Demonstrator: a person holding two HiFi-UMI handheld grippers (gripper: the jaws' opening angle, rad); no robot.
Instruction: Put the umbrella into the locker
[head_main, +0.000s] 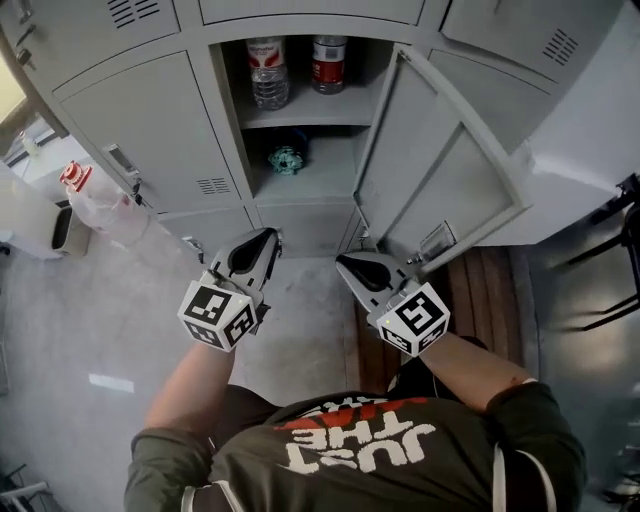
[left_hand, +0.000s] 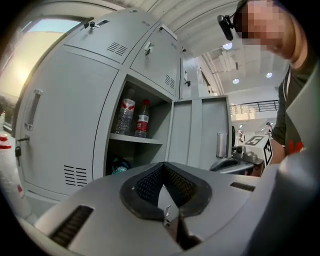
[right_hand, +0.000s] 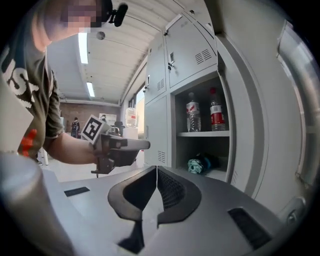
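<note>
The folded umbrella (head_main: 288, 158), teal and dark, lies on the lower shelf of the open locker (head_main: 312, 122). It also shows in the left gripper view (left_hand: 120, 166) and the right gripper view (right_hand: 200, 164). Both grippers hang in front of the locker, clear of the umbrella and below its opening in the head view. My left gripper (head_main: 270, 238) (left_hand: 163, 168) is shut with nothing between its pads. My right gripper (head_main: 343, 261) (right_hand: 157, 170) is beside it, also shut and empty. Each gripper shows in the other's view.
Two bottles (head_main: 268, 72) (head_main: 328, 62) stand on the locker's upper shelf. The locker door (head_main: 440, 170) stands swung open at the right, close to my right gripper. Closed lockers surround the opening. A bottle with a red and white cap (head_main: 76, 180) stands at the left.
</note>
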